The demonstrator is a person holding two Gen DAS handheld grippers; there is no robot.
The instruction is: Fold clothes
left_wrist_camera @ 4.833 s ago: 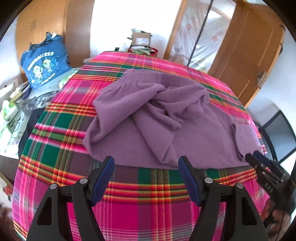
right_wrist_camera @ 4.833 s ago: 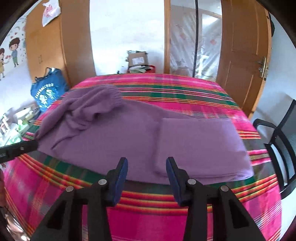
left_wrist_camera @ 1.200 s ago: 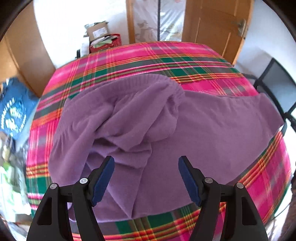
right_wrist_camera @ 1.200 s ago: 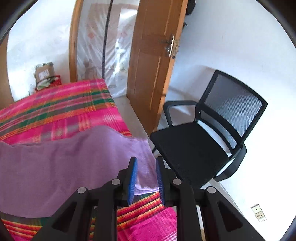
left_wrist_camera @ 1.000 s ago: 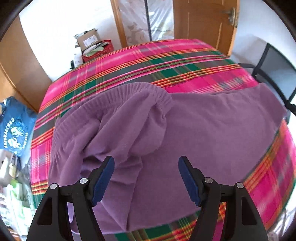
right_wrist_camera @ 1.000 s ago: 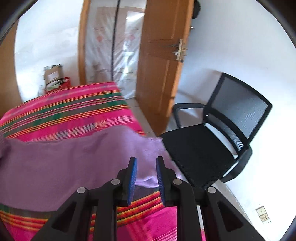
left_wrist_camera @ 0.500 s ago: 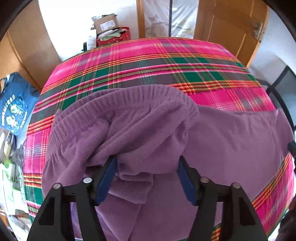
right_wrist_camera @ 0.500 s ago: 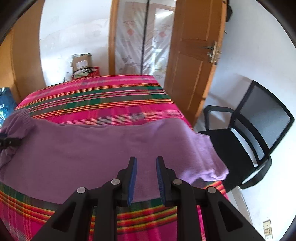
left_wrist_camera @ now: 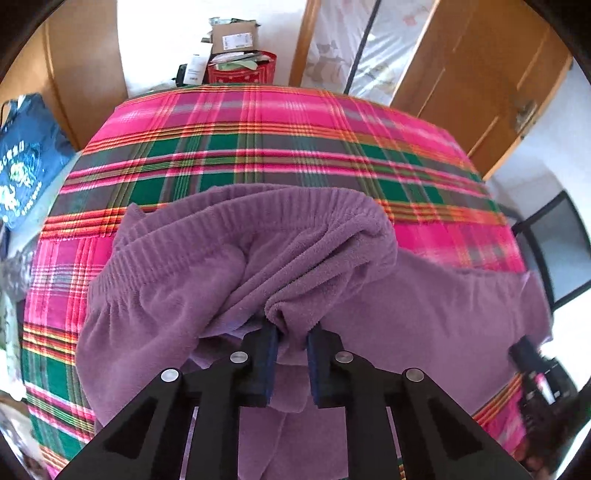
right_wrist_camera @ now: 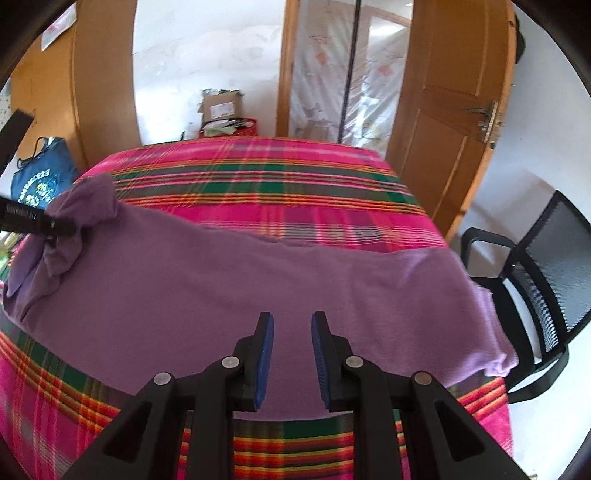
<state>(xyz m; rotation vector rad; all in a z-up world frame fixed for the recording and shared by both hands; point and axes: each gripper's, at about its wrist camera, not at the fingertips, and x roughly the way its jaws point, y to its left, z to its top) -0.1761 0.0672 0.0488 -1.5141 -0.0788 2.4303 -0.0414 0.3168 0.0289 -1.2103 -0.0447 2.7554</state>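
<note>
- The left gripper (left_wrist_camera: 291, 338) has its blue-padded fingers (left_wrist_camera: 266, 354) pressed onto a bunched fold of the purple fleece trousers (left_wrist_camera: 424, 317), pinching it just below the ribbed waistband (left_wrist_camera: 236, 229)
- From that pinch the waistband end rises in a crumpled hump, while the rest of the fabric runs flat toward the right side of the bed
- The right gripper (right_wrist_camera: 291, 328) sits over the flat middle of the trousers with its jaws slightly apart and nothing between them; whether the tips touch the cloth cannot be told
- In the right wrist view the trousers lie lengthwise across the near half of the plaid bedspread (right_wrist_camera: 258, 184), the far end (right_wrist_camera: 487, 332) drooping over the bed's right edge
- A black mesh office chair (right_wrist_camera: 546, 266) stands just beside that edge
- A wooden door (right_wrist_camera: 454, 122) is behind the chair
- A blue tote bag (left_wrist_camera: 22, 162) leans at the bed's left
- A cardboard box (left_wrist_camera: 232, 35) sits beyond the far edge, above a red container (left_wrist_camera: 243, 72)
</note>
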